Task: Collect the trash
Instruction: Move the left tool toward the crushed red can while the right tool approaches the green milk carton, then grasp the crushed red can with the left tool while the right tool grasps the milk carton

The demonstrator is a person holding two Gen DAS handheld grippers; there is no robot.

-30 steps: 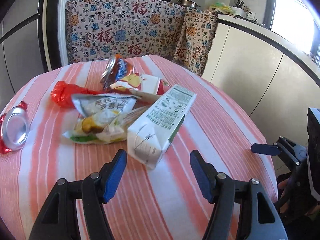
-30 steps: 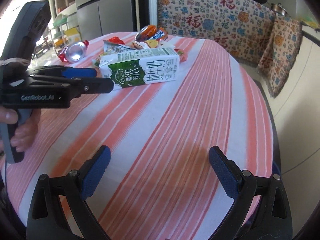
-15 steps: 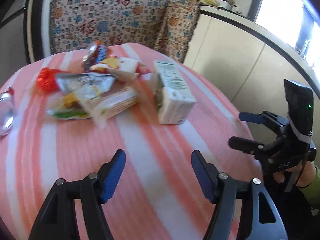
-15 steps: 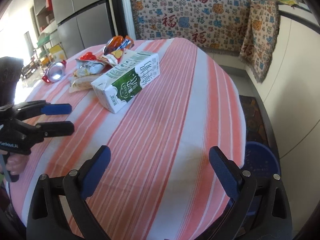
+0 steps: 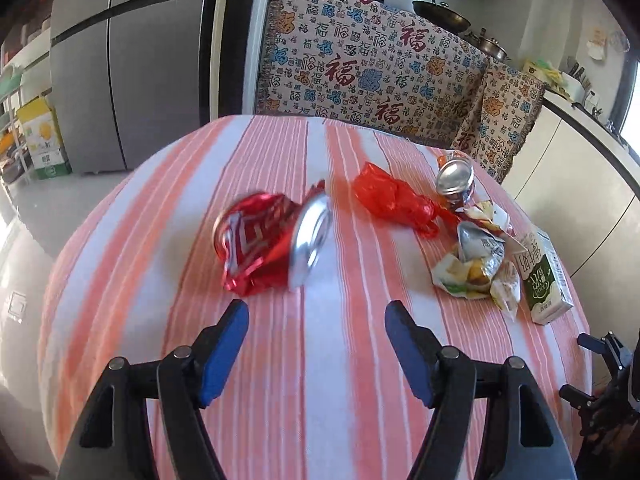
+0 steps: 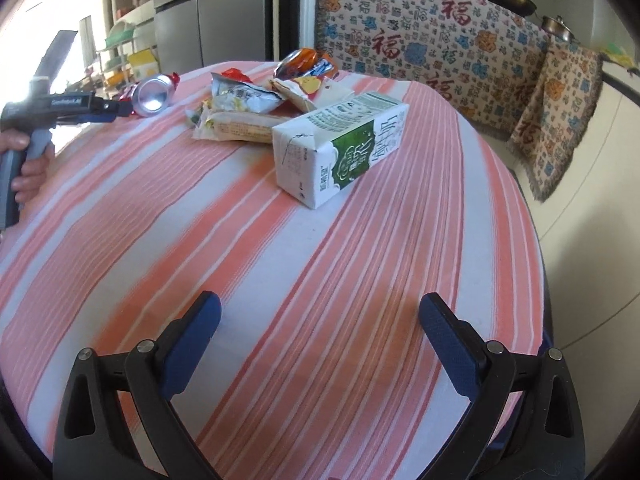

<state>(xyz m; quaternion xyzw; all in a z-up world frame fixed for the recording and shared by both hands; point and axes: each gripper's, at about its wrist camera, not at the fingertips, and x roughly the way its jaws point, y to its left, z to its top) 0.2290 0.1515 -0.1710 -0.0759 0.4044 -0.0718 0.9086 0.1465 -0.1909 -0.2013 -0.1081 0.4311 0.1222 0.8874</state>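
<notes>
A crushed red can (image 5: 272,242) lies on the striped table (image 5: 320,360), just beyond my open, empty left gripper (image 5: 316,316); it also shows in the right wrist view (image 6: 154,94). A red plastic bag (image 5: 394,200), a second crushed can (image 5: 456,180) and snack wrappers (image 5: 476,264) lie further right. A green and white milk carton (image 6: 342,148) lies on its side ahead of my open, empty right gripper (image 6: 318,312); it also shows in the left wrist view (image 5: 540,276). The left gripper (image 6: 116,110) reaches toward the can in the right wrist view.
The round table's edge (image 6: 536,248) drops off to the right. A patterned cloth (image 5: 372,68) covers a counter behind the table. A grey fridge (image 5: 132,68) stands at the back left. White cabinets (image 5: 580,184) run along the right.
My left gripper has swung left, from the milk carton to face the crushed red can. My right gripper has shifted, so the milk carton is nearer and more central.
</notes>
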